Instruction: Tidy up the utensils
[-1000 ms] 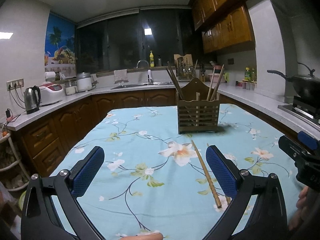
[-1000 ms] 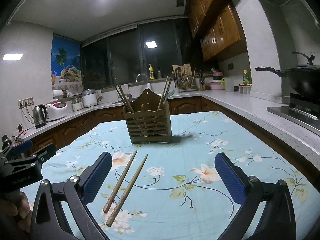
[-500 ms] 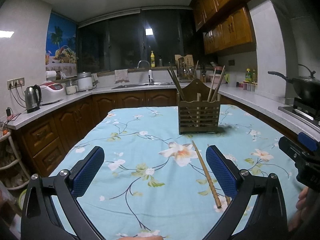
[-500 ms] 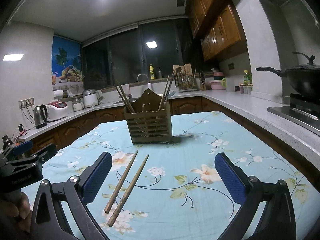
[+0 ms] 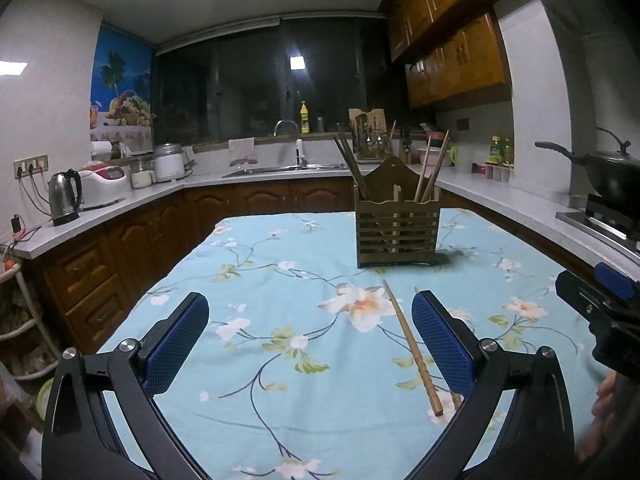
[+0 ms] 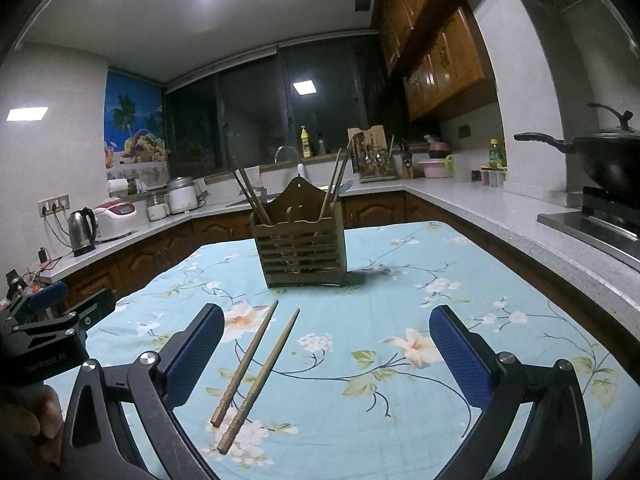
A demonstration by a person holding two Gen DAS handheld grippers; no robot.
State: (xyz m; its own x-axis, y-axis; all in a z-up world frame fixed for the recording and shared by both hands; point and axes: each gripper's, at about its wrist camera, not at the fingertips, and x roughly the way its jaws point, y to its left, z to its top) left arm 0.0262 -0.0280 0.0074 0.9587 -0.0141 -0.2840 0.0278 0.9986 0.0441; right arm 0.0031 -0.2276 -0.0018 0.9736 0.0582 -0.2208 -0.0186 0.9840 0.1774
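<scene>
Chopsticks, two brown wooden ones [image 6: 256,364], lie flat on floral blue tablecloth [image 6: 400,280], just inside your right gripper's [image 6: 326,352] left pad, tips toward slatted wooden holder [image 6: 302,250] ahead. Your right fingers spread wide, nothing between pads but cloth. Your left gripper [image 5: 306,338] likewise spread; nearer stick just inside its right pad. Cloth ahead bare to holder; table edge well right.

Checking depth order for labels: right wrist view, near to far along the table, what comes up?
Right hand-held gripper, open → two loose chopsticks lying on the floral tablecloth → wooden utensil holder with chopsticks standing in it → counter with the sink faucet.
</scene>
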